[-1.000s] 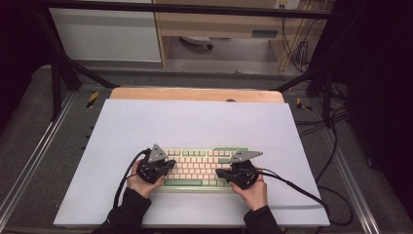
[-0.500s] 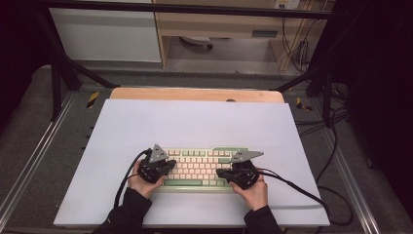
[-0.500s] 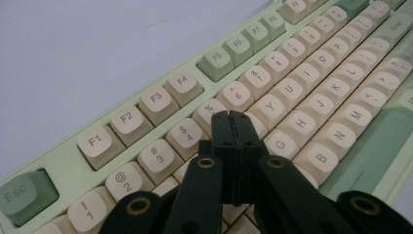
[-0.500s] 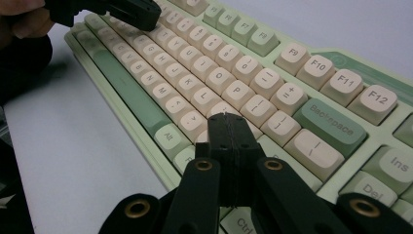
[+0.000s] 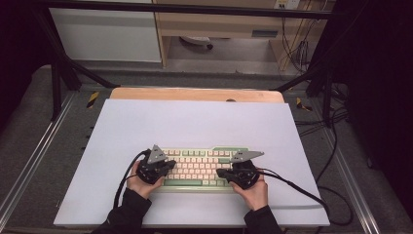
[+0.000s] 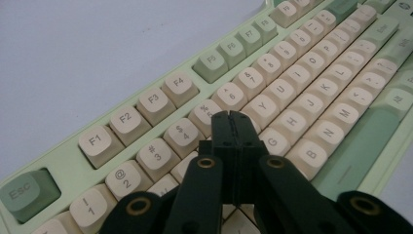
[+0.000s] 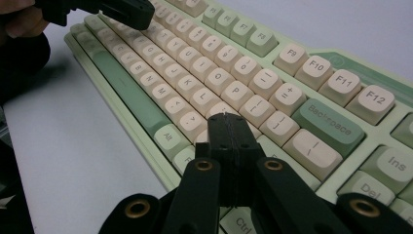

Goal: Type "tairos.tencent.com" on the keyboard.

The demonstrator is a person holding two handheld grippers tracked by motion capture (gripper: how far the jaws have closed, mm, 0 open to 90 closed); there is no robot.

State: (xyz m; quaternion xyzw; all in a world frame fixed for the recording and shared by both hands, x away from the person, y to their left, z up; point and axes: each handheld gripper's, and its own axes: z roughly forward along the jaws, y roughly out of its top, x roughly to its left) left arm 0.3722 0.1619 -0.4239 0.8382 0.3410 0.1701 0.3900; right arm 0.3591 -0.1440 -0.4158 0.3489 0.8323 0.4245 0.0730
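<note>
Keyboard (image 5: 202, 168) lies at 6 o'clock on the white surface (image 5: 195, 122). Left tool (image 6: 233, 117), clenched and empty, hovers over the keys near T and G; right tool (image 7: 225, 119), likewise clenched, sits near the P row. Press one key with the tip, vertically. Neighbouring keycaps crowd each target; trailing cables (image 5: 292, 185) lie at 4 o'clock.

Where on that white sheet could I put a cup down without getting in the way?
The white sheet is bare between the keyboard and the wooden strip at the far edge, and along both sides. It is crowded at the near edge, where the left claw and right claw rest over the keys.
</note>
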